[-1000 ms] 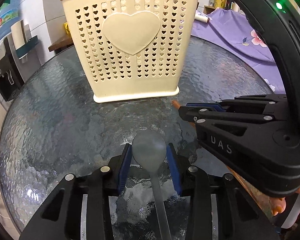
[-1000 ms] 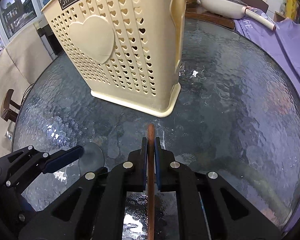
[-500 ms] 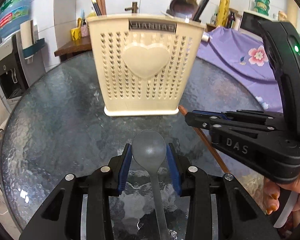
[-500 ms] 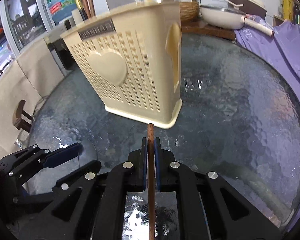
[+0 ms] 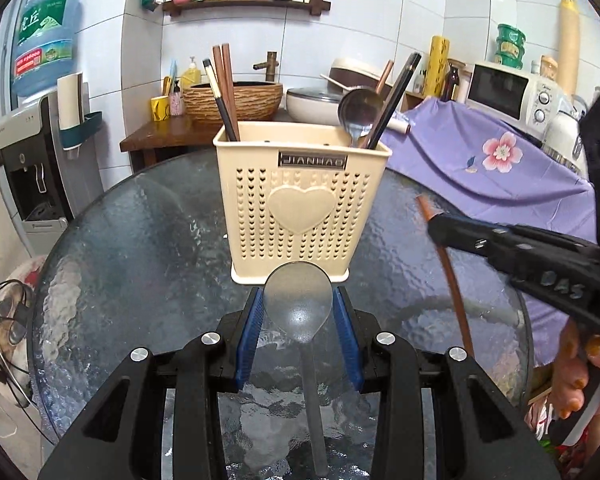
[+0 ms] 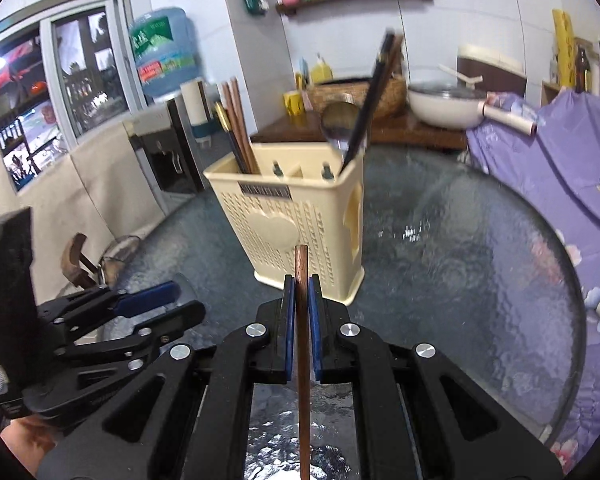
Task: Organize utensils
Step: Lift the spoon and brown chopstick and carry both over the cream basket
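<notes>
Even, bright daylight throughout — a window (image 6: 60, 92) at the left of the right-wrist view. Glare patches on the glass bench (image 5: 112, 280). Right-wrist view motion-blurred; heavy fisheye bending, dark corners.

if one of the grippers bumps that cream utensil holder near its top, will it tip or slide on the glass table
The cream utensil holder looks like thin perforated plastic, so probably light. It is tall for its narrow base, and the chopsticks and metal spoon stick out well above the rim, so a high push would likely tip it. On the smooth glass table, a low push may slide it instead.
</notes>
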